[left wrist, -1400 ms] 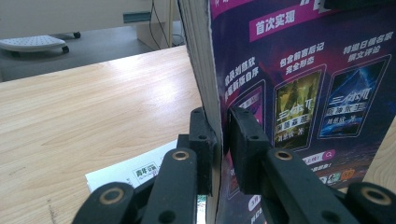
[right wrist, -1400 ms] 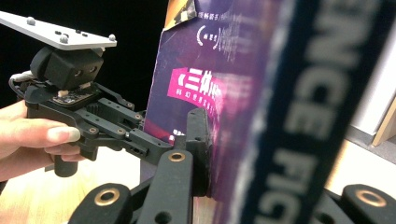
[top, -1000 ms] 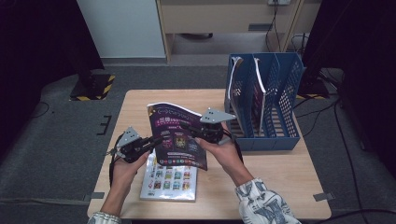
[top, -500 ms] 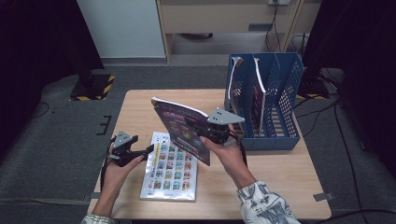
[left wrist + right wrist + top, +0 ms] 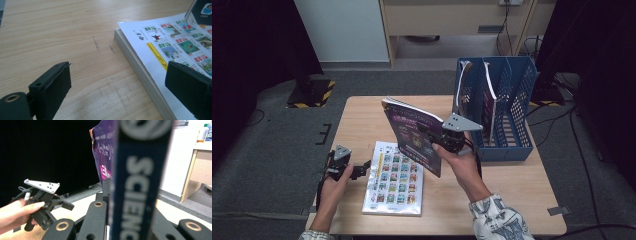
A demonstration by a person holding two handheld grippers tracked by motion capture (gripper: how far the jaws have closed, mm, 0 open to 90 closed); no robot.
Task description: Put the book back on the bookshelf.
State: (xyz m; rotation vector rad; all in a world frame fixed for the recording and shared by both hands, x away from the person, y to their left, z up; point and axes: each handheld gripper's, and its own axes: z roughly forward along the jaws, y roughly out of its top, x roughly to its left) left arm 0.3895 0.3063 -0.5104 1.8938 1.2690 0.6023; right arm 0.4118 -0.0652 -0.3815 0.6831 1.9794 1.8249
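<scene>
My right gripper [image 5: 438, 135] is shut on a purple magazine [image 5: 411, 134] and holds it tilted on edge above the table, just left of the blue file rack [image 5: 504, 107]. In the right gripper view the magazine's blue spine [image 5: 138, 182] stands between the jaws of my right gripper [image 5: 112, 205]. A white picture book [image 5: 395, 178] lies flat on the table below it. My left gripper [image 5: 362, 168] rests low at the table's left side, open, its tips just left of the book. In the left gripper view my left gripper [image 5: 120, 95] stands wide open with the book's corner [image 5: 160, 47] ahead of its right jaw.
The file rack holds two upright magazines [image 5: 488, 97] in its left slots; its right slots look free. Bare wooden table [image 5: 362, 125] lies behind the book. In the right gripper view the other hand holds the left gripper [image 5: 48, 202]. Dark floor surrounds the table.
The left gripper let go of the magazine and drew back left and down to the table edge. The right gripper raised the magazine and tipped it toward upright, nearer the rack.
</scene>
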